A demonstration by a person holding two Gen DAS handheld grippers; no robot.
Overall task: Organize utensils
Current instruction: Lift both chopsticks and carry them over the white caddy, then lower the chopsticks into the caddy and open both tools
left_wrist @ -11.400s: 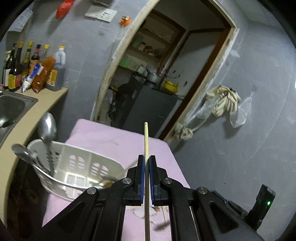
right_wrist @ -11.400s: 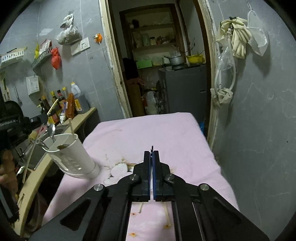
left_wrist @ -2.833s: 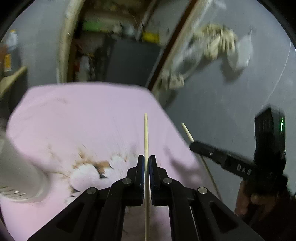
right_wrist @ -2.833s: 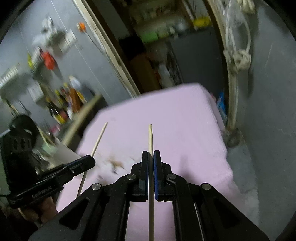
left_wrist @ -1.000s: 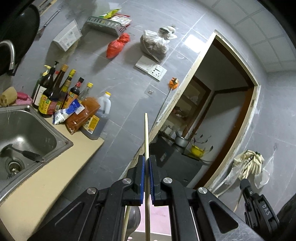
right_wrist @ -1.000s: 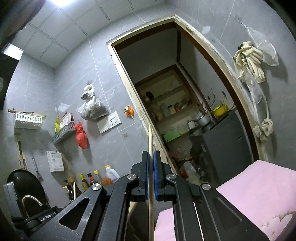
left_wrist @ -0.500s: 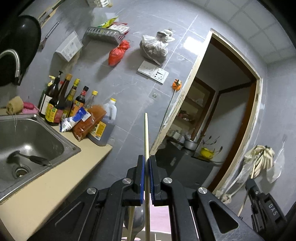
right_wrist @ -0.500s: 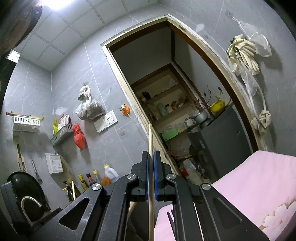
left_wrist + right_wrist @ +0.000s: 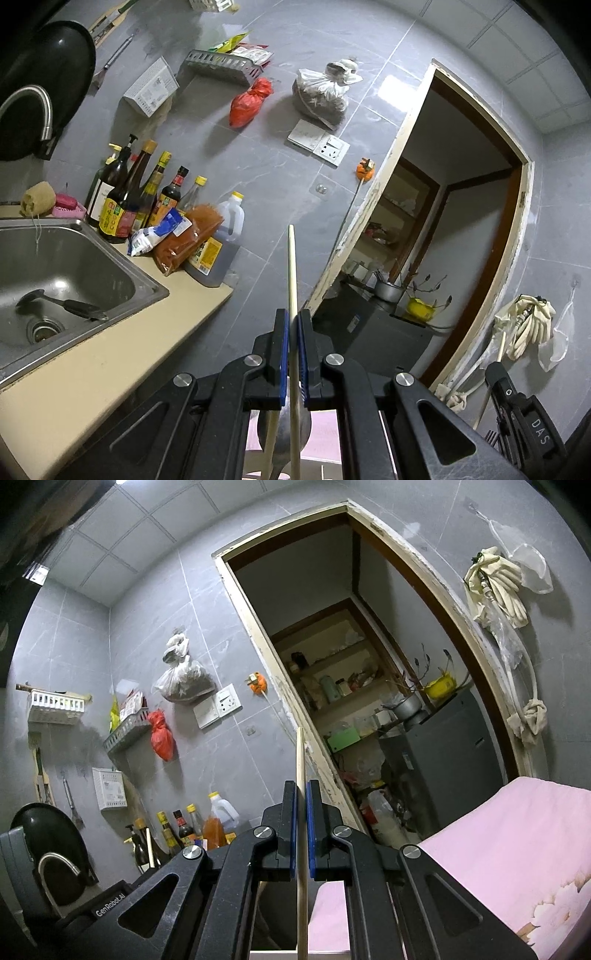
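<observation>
A: Both tools are pinching something. The left tool (image 9: pixel 291 354) has its blue pads pressed onto a pale wooden chopstick (image 9: pixel 292 280), and the right tool (image 9: pixel 302 827) is clamped the same way on a second chopstick (image 9: pixel 301 775).

B: How do the sticks lie?

A: Each runs along its tool's own line, straight out between the pads. The long axis is the pointing axis. One end pokes well past the fingertips toward the grey tiled wall and the doorway; the other end passes back under the tool body and out of the bottom of the view.

B: Where's the holder they belong in?

A: I can't see it properly. Under the left tool there's a spoon bowl (image 9: pixel 286 432) and another pale stick beside it, which I'd guess stand in a holder, but the holder itself is hidden. The right view shows only the near edge of the pink cloth on the bench (image 9: pixel 517 849).

B: So what's the risk?

A: The target sits below and behind the fingertips, out of sight. My worry is that a lowered end catches the spoon or the holder's rim. A thin, smooth stick held at one narrow point could then pivot or slide in the pads and drop, possibly toward the sink (image 9: pixel 74 258) side.
</observation>
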